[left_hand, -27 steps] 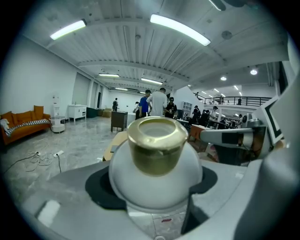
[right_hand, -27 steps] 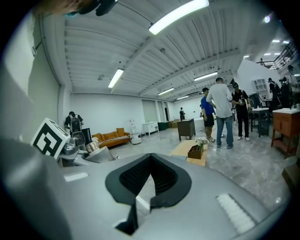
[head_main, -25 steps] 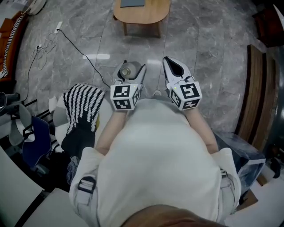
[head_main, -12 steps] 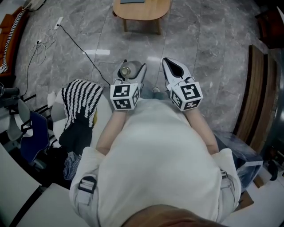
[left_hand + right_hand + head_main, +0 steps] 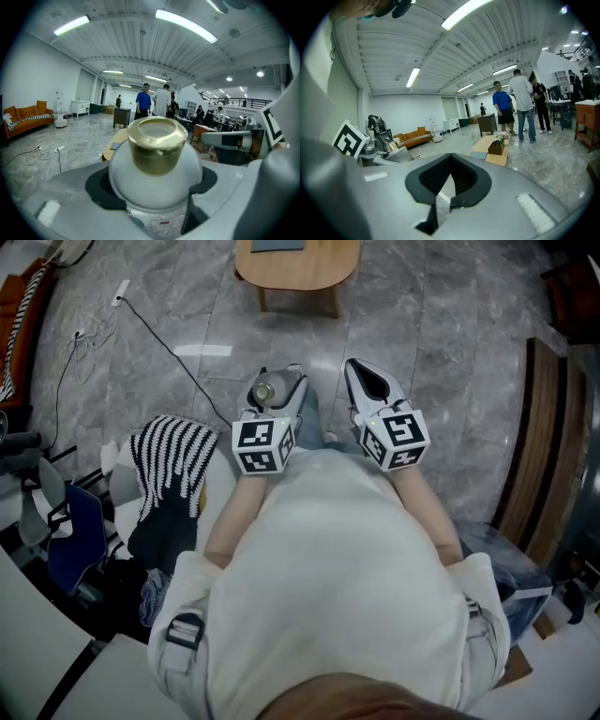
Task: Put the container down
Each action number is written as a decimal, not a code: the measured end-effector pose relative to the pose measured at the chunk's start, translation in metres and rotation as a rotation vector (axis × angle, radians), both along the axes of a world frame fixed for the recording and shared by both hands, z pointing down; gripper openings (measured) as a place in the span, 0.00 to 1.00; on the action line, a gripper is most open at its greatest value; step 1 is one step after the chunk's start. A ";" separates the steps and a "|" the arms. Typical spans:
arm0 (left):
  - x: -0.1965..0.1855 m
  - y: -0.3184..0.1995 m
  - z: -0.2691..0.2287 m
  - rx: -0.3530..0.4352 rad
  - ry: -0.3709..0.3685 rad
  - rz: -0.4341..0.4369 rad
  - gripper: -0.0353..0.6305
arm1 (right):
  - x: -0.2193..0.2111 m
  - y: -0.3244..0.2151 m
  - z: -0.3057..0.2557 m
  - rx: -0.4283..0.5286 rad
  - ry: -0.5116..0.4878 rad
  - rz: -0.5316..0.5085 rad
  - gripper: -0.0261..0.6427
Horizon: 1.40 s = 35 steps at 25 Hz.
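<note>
Two hand-held grippers were held out in front of the person's body, over the grey marble floor (image 5: 441, 352). The left gripper (image 5: 277, 382) had its jaws spread wide and closed on the container (image 5: 156, 164), a round white vessel with a gold cap (image 5: 157, 143), gripped at the body with the cap pointing away from the person. The right gripper (image 5: 367, 382), just right of it, had its jaws drawn together with nothing between them. The container was in the air, resting on no surface.

The step in hand was judged to be the carry, with the put-down not yet done. A low wooden table (image 5: 298, 261) stood farther ahead and appeared the likeliest place for it. The next move would call for bringing the container over a surface, lowering it until the base rested, and only then releasing the left jaws.
</note>
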<state>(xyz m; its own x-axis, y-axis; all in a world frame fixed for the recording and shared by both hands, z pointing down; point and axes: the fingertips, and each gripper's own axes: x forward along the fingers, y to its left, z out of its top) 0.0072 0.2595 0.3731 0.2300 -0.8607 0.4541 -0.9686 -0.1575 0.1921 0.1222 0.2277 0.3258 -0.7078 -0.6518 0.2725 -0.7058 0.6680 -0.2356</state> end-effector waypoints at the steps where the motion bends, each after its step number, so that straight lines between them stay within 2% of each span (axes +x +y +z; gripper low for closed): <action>1: -0.001 -0.008 0.001 -0.001 0.001 0.000 0.58 | -0.001 -0.007 0.001 -0.004 0.000 -0.001 0.04; 11: -0.033 -0.106 0.003 -0.008 0.012 0.025 0.58 | -0.034 -0.103 -0.001 -0.020 0.000 0.008 0.04; 25: -0.101 -0.247 0.003 -0.028 0.018 0.086 0.58 | -0.111 -0.239 -0.007 -0.034 0.030 0.018 0.04; 35: -0.137 -0.312 0.029 -0.066 0.022 0.135 0.58 | -0.150 -0.300 0.011 -0.058 0.064 0.040 0.04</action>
<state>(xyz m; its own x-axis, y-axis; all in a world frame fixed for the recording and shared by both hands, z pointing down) -0.1295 -0.0527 0.4017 0.3526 -0.7898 0.5019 -0.9348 -0.2726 0.2276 -0.0277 -0.0724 0.3368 -0.6616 -0.6609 0.3541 -0.7464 0.6257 -0.2267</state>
